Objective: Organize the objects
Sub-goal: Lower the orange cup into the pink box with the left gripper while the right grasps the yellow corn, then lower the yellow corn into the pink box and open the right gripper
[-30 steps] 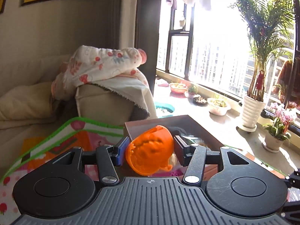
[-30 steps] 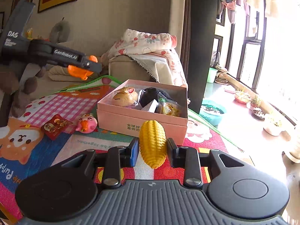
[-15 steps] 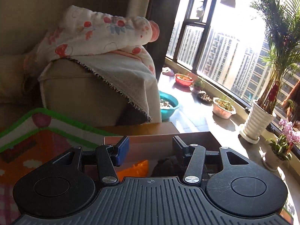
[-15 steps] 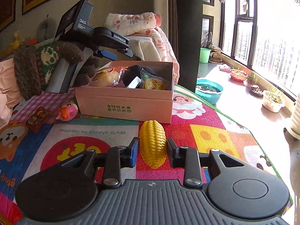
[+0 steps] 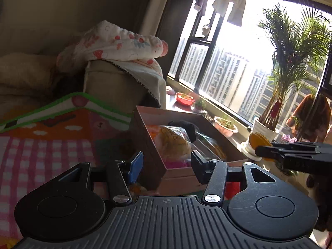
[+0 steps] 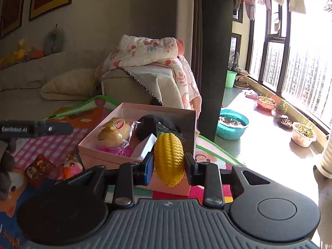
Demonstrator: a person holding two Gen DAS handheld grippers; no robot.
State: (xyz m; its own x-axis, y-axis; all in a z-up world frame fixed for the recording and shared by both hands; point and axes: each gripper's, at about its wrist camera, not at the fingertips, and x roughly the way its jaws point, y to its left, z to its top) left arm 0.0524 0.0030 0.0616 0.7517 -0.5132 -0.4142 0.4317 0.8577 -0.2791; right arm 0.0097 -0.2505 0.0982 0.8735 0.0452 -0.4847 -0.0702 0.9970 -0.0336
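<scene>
A pink cardboard box [image 6: 97,155] stands on the play mat, holding a wrapped bun [image 6: 114,132], a black item [image 6: 153,124] and other packets. My right gripper [image 6: 168,164] is shut on a yellow toy corn [image 6: 169,157], raised just in front of the box's near corner. My left gripper [image 5: 167,165] is open and empty, just left of and above the box [image 5: 153,166]. In the left wrist view the right gripper's tip [image 5: 267,151] with the corn [image 5: 258,140] shows at right.
A red snack packet [image 6: 39,170] and a pink duck toy [image 6: 69,167] lie on the colourful mat [image 6: 51,145] left of the box. A sofa with a blanket [image 6: 145,62] stands behind. A teal basin [image 6: 232,124] and plant pots [image 6: 303,132] line the window sill at right.
My left gripper let go of the orange toy over the box and drew back empty. My right gripper lifted the corn and moved it up to the box.
</scene>
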